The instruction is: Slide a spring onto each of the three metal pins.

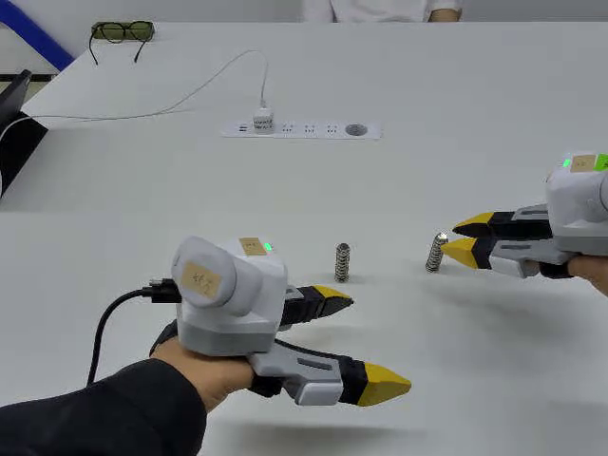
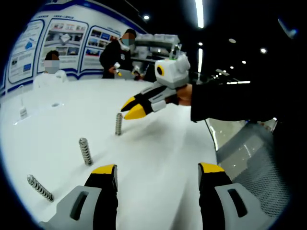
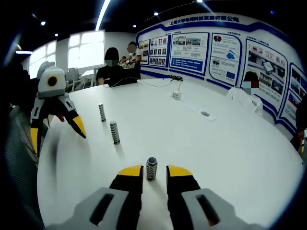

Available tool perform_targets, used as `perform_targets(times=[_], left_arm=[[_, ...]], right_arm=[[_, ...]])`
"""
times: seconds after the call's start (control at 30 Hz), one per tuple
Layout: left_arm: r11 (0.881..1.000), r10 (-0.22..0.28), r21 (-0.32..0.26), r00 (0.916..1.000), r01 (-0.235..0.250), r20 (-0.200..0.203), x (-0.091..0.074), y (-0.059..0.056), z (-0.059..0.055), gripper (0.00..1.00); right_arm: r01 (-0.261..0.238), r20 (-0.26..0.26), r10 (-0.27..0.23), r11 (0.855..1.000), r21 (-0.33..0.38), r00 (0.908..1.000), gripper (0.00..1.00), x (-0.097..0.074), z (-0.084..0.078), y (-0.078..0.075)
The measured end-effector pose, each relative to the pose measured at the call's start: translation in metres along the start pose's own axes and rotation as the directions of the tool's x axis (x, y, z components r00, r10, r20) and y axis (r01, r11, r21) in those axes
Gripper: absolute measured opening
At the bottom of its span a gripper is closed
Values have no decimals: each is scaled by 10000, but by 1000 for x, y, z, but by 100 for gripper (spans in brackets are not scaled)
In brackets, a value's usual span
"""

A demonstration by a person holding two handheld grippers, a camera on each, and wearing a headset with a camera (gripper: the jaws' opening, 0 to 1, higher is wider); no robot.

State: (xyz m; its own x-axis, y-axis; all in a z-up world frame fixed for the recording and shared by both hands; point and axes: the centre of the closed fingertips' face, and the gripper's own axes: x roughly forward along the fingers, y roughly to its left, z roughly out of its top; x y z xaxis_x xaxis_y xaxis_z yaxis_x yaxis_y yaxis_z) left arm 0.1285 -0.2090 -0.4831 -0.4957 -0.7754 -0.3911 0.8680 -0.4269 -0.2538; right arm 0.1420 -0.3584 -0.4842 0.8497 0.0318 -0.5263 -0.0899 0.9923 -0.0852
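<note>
White worktable (image 1: pixel 285 190), mostly bare, and we're at the business end. Right-hand spring (image 3: pixel 151 168) stands just at the right gripper (image 1: pixel 450 237) tips. Jaws narrow, a sliver of gap each side, not clamped on it. Looks like they're bracketing it to steady or seat it, tho I can't tell if a pad touches. In head view it leans a bit. Mid spring (image 1: pixel 343 262) is upright, near by toward the table's centre. Third spring (image 2: pixel 40 188) sits nearest the left gripper (image 2: pixel 157 168); its lean is prob. lens warp. All 3 coils stand as if on pins, but the pins themselves are too small to make out. Left gripper's jaws are wide, holding nothing, hovering low over the table, parked clear so the right has room, I'd guess. Farther back: power strip (image 1: pixel 302 128) w/ plug and cable, glasses (image 1: pixel 122 31) at the far edge.
</note>
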Motion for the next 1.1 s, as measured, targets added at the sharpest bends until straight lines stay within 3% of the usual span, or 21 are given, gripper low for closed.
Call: perform_targets(times=[0.5,1.1], left_arm=[[9994,213,280,9997,-216,103,-14,7,16,70],[9954,897,334,9959,-899,78,-51,22,10,71]], right_arm=[[45,-5,-45,10000,74,10000,23,-13,-4,5],[-54,55,53,9999,122,10000,26,-22,-6,15]])
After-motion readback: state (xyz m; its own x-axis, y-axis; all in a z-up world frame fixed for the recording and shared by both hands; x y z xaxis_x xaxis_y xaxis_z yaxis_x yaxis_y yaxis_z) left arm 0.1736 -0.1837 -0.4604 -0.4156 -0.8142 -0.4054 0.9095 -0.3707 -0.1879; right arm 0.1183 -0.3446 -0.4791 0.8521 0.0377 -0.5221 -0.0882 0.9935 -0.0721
